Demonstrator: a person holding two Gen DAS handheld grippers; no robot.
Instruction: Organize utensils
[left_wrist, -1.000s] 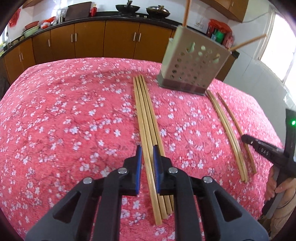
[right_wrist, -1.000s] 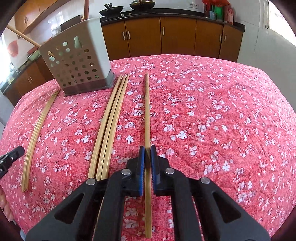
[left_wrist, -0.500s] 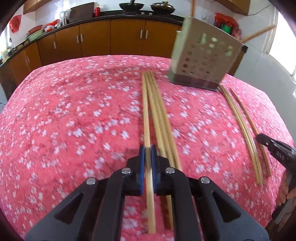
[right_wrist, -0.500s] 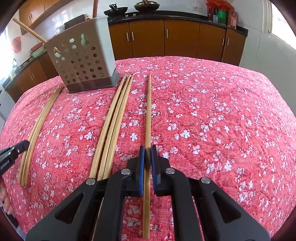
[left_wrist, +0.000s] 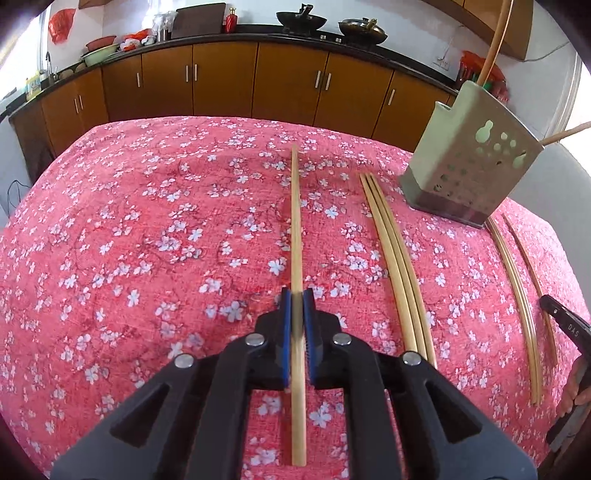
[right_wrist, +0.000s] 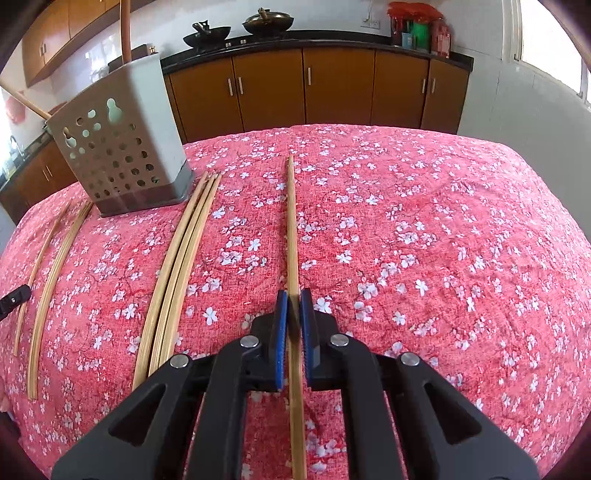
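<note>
A desk under a red flowered cloth (left_wrist: 147, 240) carries a perforated grey utensil holder (left_wrist: 465, 173) with chopsticks standing in it. Beside the holder lie three loose chopsticks (left_wrist: 391, 251) on the cloth. The left gripper (left_wrist: 296, 317) pinches one chopstick (left_wrist: 295, 221) between its blue pads. The right gripper (right_wrist: 294, 317) pinches another chopstick (right_wrist: 292, 221), right of the holder.

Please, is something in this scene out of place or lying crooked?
Yes. Loose chopsticks lie on the red cloth beside the perforated holder, not inside it. One stick inside the holder leans far out sideways. Each pair of tongs, left and right, pinches one chopstick.
</note>
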